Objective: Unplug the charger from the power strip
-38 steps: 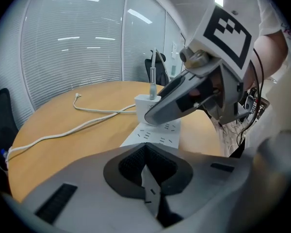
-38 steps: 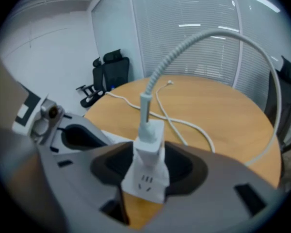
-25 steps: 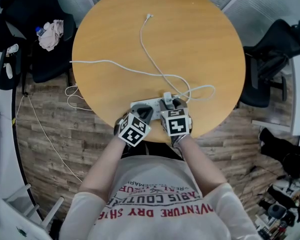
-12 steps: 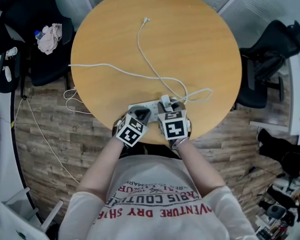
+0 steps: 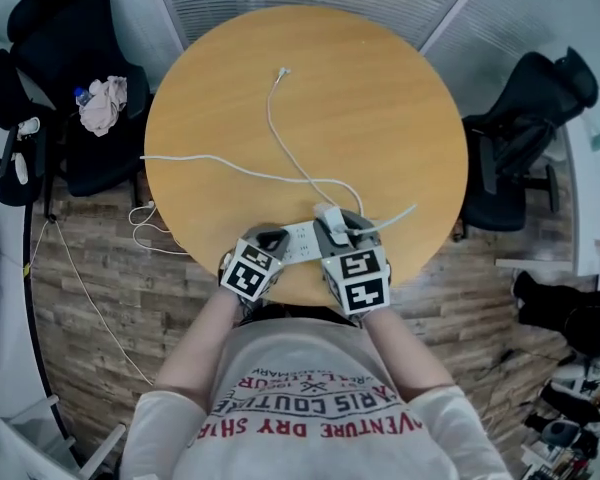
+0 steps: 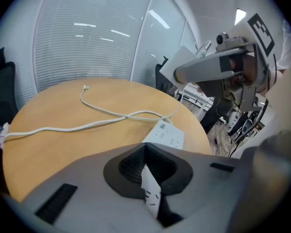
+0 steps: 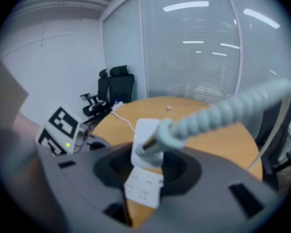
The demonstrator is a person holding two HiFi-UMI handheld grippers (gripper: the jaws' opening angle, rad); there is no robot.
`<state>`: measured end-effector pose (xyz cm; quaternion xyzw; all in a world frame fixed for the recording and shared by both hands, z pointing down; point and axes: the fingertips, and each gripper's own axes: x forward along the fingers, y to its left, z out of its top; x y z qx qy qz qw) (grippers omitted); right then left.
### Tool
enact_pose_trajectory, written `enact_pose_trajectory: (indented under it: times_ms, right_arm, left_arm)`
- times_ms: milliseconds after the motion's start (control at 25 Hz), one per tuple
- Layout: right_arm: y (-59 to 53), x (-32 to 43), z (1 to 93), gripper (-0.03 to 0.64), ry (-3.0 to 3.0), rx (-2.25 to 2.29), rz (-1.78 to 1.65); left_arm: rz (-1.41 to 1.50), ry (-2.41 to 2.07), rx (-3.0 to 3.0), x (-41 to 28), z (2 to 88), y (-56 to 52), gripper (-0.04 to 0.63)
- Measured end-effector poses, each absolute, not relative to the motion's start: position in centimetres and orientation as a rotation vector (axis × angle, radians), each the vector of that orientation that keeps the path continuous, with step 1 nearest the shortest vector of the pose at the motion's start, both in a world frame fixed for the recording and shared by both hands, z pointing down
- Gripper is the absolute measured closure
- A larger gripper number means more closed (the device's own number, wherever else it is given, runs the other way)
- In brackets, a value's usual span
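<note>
The work surface is a round, light-brown wooden tabletop [image 5: 400, 88]. It stands on a wood-plank floor [image 5: 90, 268], with black office chairs [image 5: 525, 133] on either side and blind-covered glass walls [image 6: 87, 38] beyond.

Your left tongs [image 6: 146, 168] are pinched on the near end of the white rectangular plastic power strip [image 6: 165, 136]. The power strip lies flat at the tabletop's near edge.

Your right tongs [image 7: 148, 160] are clamped on the white block-shaped plastic charger [image 7: 146, 130]. They hold the charger upright above the power strip, clear of its sockets.

The charger's thin white cable [image 5: 278, 133] runs across the tabletop to a small connector near the far edge. The power strip's thicker white cord [image 5: 205, 160] crosses that cable and leaves over the tabletop's left edge.
</note>
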<state>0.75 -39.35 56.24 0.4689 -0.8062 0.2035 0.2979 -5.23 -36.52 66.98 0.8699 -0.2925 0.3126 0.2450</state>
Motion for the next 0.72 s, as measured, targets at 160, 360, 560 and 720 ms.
enact_pose_trajectory:
  times_ms: [160, 360, 560, 720]
  right_arm:
    - [-39.8, 0.9, 52.7, 0.461, -2.242, 1.24, 0.452]
    - [-40.4, 0.7, 48.3, 0.461, -2.33, 1.25, 0.367]
    - [-40.7, 0.8, 43.8, 0.46, -2.448, 1.277, 0.261]
    - [-40.7, 0.6, 40.7, 0.46, -2.556, 1.302, 0.228]
  left_arm:
    - [0.656, -0.917, 2.477, -5.1, 60.7, -39.4, 0.563]
    - [0.458, -1.059, 2.63, -5.6, 51.4, -42.2, 0.563]
    - [0.272, -1.2, 2.73, -6.8, 43.2, -42.3, 0.563]
    - [0.147, -1.326, 2.761, -8.6, 38.8, -41.6, 0.563]
